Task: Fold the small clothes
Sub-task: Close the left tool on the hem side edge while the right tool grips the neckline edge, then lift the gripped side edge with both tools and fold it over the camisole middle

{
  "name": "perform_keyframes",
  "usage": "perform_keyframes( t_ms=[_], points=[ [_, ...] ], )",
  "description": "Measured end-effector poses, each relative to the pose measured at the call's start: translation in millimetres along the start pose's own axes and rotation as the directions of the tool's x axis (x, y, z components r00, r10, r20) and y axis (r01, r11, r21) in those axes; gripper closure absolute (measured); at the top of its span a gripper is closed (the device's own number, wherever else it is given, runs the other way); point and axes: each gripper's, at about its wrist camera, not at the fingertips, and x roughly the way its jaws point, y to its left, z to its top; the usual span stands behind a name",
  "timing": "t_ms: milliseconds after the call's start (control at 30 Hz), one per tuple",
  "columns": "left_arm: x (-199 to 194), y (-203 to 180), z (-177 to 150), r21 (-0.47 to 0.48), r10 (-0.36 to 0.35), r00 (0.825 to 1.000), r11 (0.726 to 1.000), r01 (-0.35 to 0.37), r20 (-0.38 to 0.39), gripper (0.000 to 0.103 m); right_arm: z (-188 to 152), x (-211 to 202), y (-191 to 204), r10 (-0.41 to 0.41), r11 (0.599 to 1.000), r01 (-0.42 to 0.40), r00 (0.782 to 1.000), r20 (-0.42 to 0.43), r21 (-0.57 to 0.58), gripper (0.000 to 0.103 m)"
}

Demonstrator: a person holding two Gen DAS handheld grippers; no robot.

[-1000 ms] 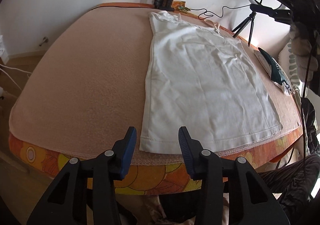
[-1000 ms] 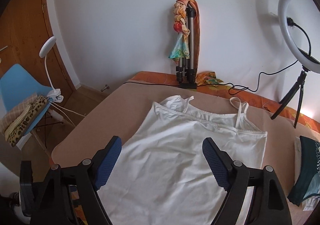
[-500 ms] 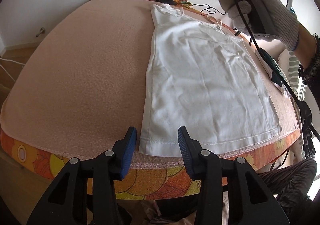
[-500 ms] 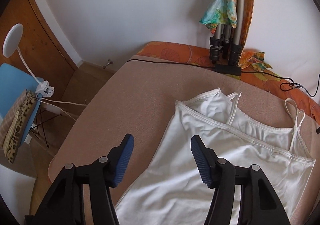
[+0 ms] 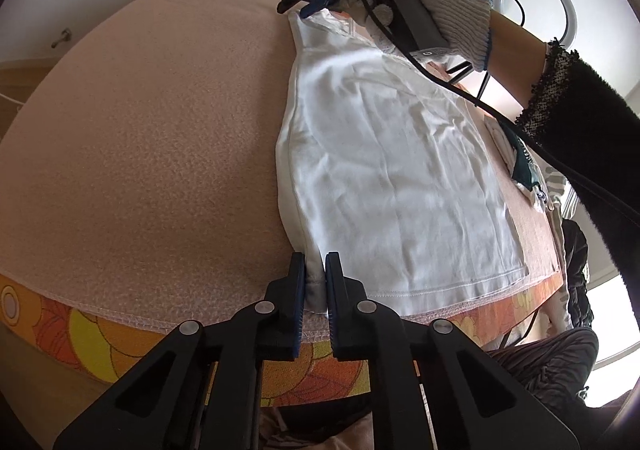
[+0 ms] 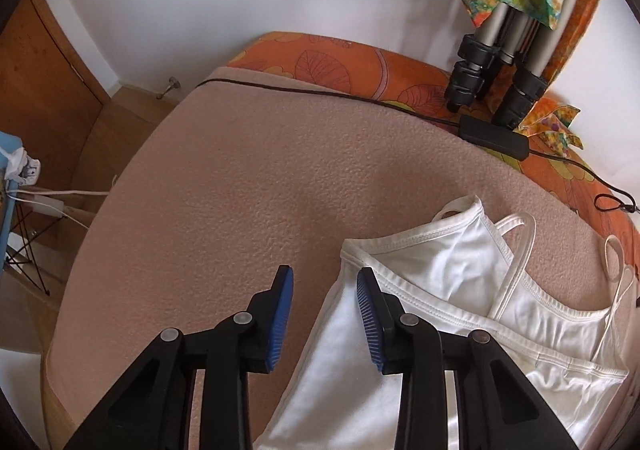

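Now one white top (image 5: 392, 154), two grippers (image 5: 315, 282).

Support: bed (image 6: 340, 62) with orange floral cover.
Top layer: pink fleece blanket (image 5: 152, 138) (spread flat).
On blanket: white camisole (image 5: 392, 170); folded dark green garment (image 5: 524, 162) near right edge.
Far edge: tripod (image 6: 496, 90), black cable (image 6: 320, 92).

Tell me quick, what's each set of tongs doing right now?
Left tongs: closed on the hem corner of the white cotton camisole top.
Right tongs: open, straddling the camisole's top side edge, holding nothing.
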Motion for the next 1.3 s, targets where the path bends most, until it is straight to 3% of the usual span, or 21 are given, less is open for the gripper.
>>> perform_keyframes(
  t_ms=[133,200,400,600,933,1300],
  points=[
    [-3.0,-0.7,1.2,-0.003,-0.036,0.999,0.999,0.036,0.021,0.098,-0.6,7.6,-0.2,-0.040,0.999,0.039,0.999,-0.009,-0.025,0.087],
    [-5.9,-1.4,2.4,0.004,-0.045,0.998,0.999,0.045,0.033,0.098,-1.2,7.0,-1.9,-0.030,0.999,0.030,1.000,-0.003,-0.010,0.101],
    [-16.8,-11.4,3.2,0.042,-0.079,0.994,0.996,0.076,0.077,0.098,-2.9,-13.0,-26.1,0.069,0.994,-0.074,0.996,0.065,0.081,0.103],
    [-18.6,-34.8,3.7,0.119,-0.098,0.991,0.989,0.086,0.094,0.098,-11.6,-35.0,-39.2,0.083,0.990,-0.095,0.991,0.109,0.104,0.103],
    [-7.3,-79.7,4.7,0.229,-0.144,0.987,0.965,0.125,0.068,0.098,-31.2,-57.5,-82.8,0.023,0.992,-0.042,0.987,0.157,0.118,0.103],
    [27.4,-126.1,-1.9,0.341,-0.130,0.991,0.931,0.130,-0.023,0.098,-62.7,-34.2,-141.5,-0.027,0.984,0.004,0.991,0.128,0.180,0.103]
  ],
)
